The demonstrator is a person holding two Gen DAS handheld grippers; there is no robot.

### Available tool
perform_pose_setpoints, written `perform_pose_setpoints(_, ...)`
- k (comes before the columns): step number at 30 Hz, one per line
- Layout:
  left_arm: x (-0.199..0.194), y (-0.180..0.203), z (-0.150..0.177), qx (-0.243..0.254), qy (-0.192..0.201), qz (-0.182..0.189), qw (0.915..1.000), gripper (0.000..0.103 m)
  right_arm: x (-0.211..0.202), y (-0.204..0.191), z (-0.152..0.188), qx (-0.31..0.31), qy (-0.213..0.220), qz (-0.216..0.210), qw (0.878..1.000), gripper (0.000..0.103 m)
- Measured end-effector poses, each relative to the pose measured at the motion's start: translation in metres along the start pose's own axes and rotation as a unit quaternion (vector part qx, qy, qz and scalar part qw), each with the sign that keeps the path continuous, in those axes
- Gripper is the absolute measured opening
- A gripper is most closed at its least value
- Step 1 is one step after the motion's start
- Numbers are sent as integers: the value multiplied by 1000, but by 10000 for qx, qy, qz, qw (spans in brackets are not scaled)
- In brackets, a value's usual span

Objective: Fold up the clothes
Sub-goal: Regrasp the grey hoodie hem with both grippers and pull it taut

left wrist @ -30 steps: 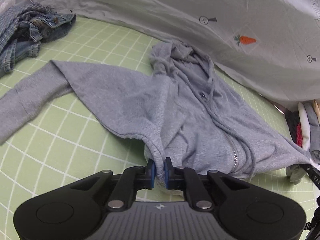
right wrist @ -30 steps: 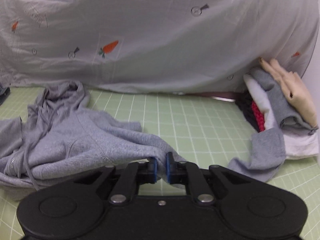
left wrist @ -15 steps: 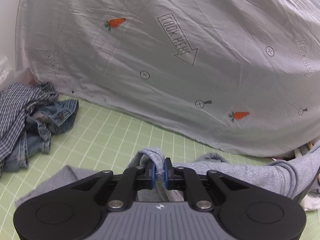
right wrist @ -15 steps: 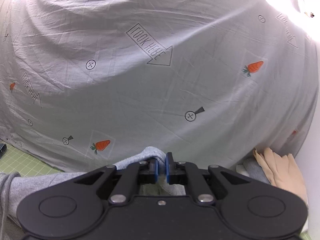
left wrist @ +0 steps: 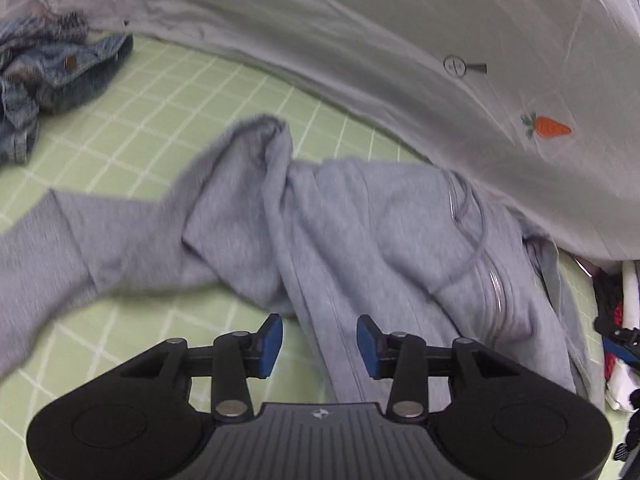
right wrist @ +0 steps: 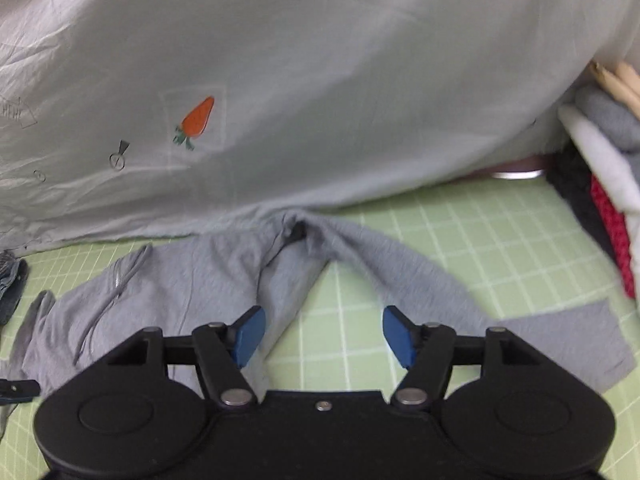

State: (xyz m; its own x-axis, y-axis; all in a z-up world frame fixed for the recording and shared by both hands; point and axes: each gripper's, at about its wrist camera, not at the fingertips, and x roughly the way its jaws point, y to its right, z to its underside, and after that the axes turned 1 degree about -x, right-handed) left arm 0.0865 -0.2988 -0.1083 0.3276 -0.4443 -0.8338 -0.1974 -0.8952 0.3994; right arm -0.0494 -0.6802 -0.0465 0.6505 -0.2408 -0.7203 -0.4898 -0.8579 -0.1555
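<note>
A grey zip hoodie (left wrist: 360, 240) lies crumpled on the green grid mat (left wrist: 160, 92), one sleeve stretched to the left. My left gripper (left wrist: 319, 344) is open just above its near edge, holding nothing. In the right wrist view the hoodie (right wrist: 192, 280) lies at left with a sleeve (right wrist: 420, 280) running right to a flat cuff. My right gripper (right wrist: 323, 334) is open and empty over the mat between body and sleeve.
A grey sheet with carrot prints (right wrist: 320, 80) hangs along the back of the mat. Denim and checked clothes (left wrist: 52, 72) are piled at the far left. A stack of folded clothes (right wrist: 600, 168) stands at the right edge.
Both grippers held the hoodie shut, lifted it, then opened. The hoodie now lies on the mat, released, and both grippers are lower and empty.
</note>
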Motion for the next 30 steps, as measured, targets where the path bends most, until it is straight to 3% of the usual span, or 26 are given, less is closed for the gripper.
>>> perform_pose_setpoints(3,9,9,22,-76,-169,119,9998,60,12,-1,22,267,-349,-352,9984,66)
perform_pose_setpoints(8,24,25,36,19,-351,216,9991,61,33,-3,44,662,-701,-798,9921,73)
perform_pose_setpoints(10,25,32,37,178,-276,211,9992,58,42,-2,51,950,-926,-892,9871,73)
perform_pose_setpoints(11,25,34,38,238,-233,274,9991,43,43,0,52,1146,-976,-987,9837,73)
perform_pose_setpoints(12,24,33,38,238,-216,320,9990,19,44,2,53,1342,-1018,-1087,9797,69)
perform_pose_setpoints(15,21,31,37,207,-180,443,9986,13,47,6,58,1630,-1107,-1471,9693,32)
perform_pose_setpoints(16,17,30,37,164,-159,490,9985,12,45,5,59,1539,-1123,-1412,9715,15)
perform_pose_setpoints(17,10,28,37,142,-106,538,9984,11,42,2,60,1366,-1086,-1361,9752,9)
perform_pose_setpoints(19,-4,26,37,108,11,632,9979,11,29,-1,62,1200,-853,-1399,9792,8)
perform_pose_setpoints(25,-82,4,44,65,506,766,9958,10,-46,21,68,1578,-155,-1567,9748,7)
perform_pose_setpoints(30,-144,-28,74,-74,606,747,9953,10,-121,30,96,1384,39,-1465,9795,7)
